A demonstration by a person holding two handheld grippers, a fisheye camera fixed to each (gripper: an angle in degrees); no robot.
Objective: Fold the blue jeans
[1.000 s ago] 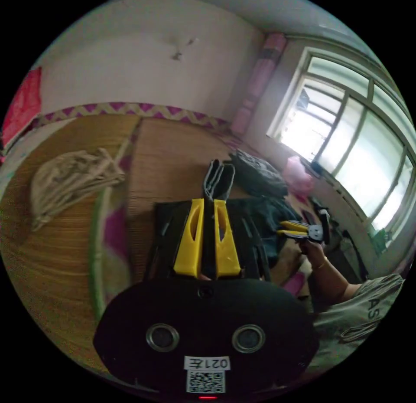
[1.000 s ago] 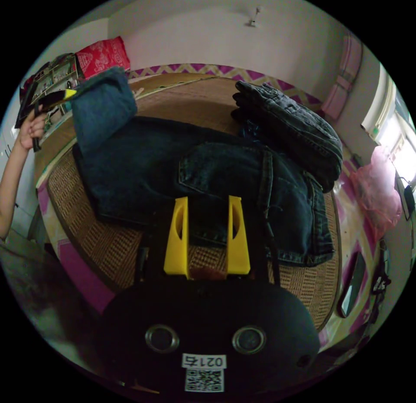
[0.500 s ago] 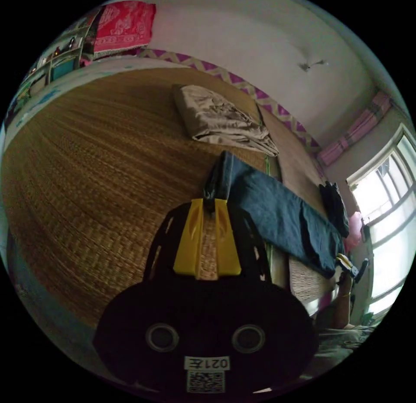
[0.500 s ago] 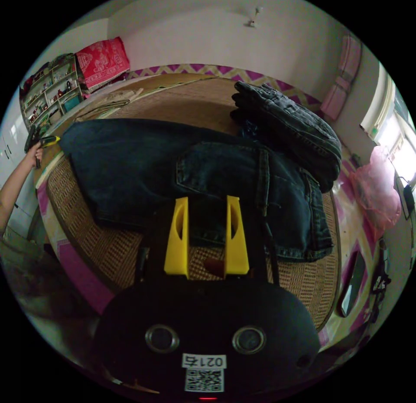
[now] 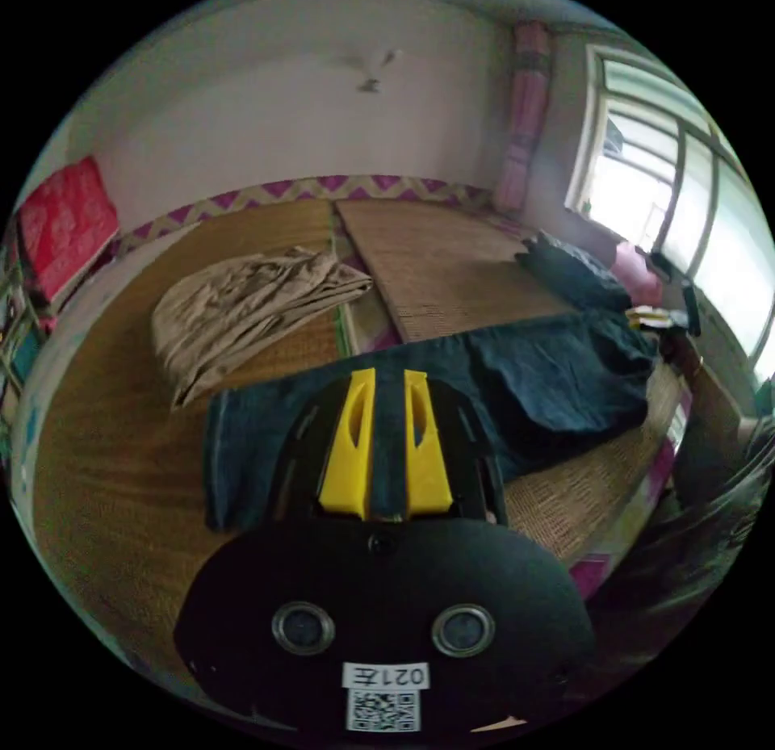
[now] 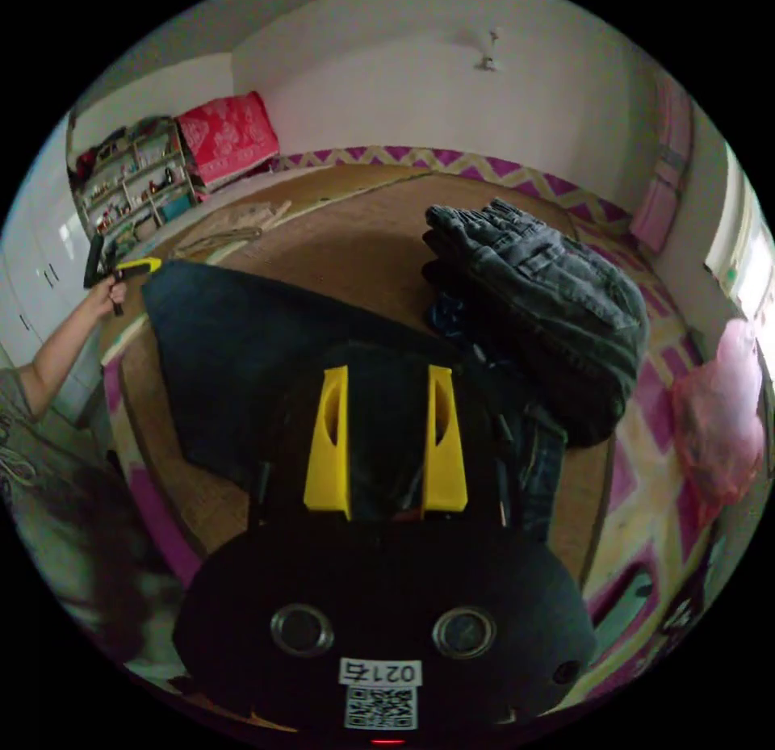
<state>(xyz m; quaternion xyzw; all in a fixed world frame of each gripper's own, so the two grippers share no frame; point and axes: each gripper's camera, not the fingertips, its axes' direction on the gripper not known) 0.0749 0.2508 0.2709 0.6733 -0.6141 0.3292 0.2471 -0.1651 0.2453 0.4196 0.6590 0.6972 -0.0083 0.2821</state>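
Observation:
The blue jeans (image 5: 549, 379) lie stretched out flat across the woven mat, hem at the left and waist at the right in the left gripper view. My left gripper (image 5: 389, 375) has its yellow jaws nearly together, with denim between them at the leg's far edge. In the right gripper view the left gripper (image 6: 149, 264) is at the far corner of the jeans (image 6: 242, 354), held in a hand. My right gripper (image 6: 387, 370) is open, its jaws spread over the dark waist end. The right gripper (image 5: 646, 318) also appears by the waist in the left gripper view.
A folded pile of dark grey jeans (image 6: 549, 298) sits just beyond the waist. A crumpled beige garment (image 5: 242, 314) lies farther back on the mat (image 5: 105, 459). A pink bag (image 6: 718, 427) is by the window side. The person's arm (image 6: 64, 354) reaches in from the bed's edge.
The raised jeans leg has come down and now lies pulled out flat on the mat. The right gripper has moved forward over the waist, closer to the grey pile.

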